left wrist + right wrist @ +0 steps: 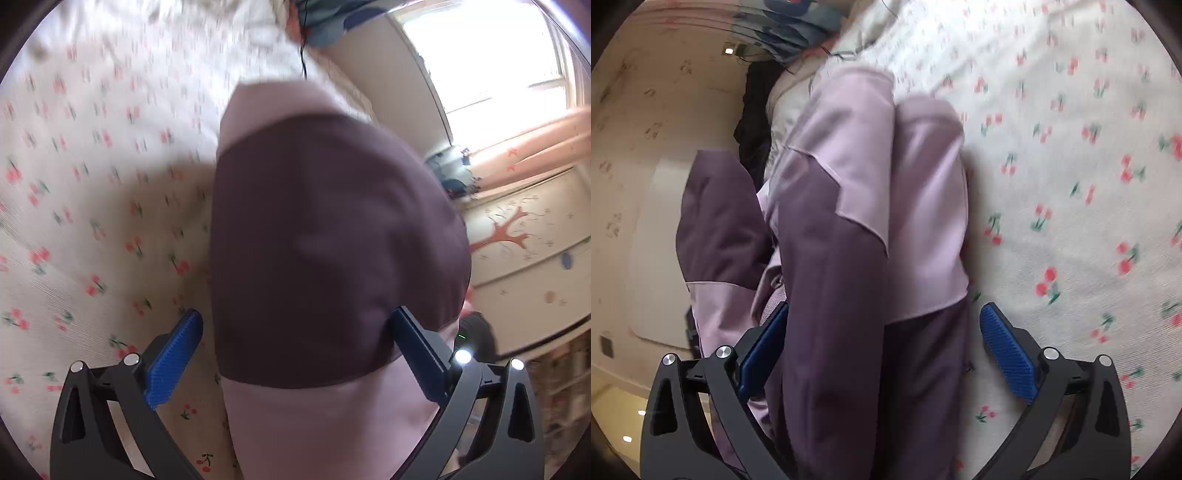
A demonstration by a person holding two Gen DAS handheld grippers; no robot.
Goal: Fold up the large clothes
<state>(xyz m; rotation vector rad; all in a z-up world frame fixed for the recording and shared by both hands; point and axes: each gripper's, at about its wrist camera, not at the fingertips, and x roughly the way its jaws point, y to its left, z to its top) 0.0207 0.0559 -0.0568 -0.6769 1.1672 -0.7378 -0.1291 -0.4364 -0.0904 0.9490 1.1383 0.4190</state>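
Both grippers, left [295,354] and right [882,347], stand wide open around the purple garment [831,258] lying on the cherry-print bedsheet [1071,184]. Soft and limp, it probably handles best pinched at a hem or seam.

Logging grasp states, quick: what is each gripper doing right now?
Left gripper: jaws open, garment between them, not clamped.
Right gripper: jaws open, garment between them, not clamped.
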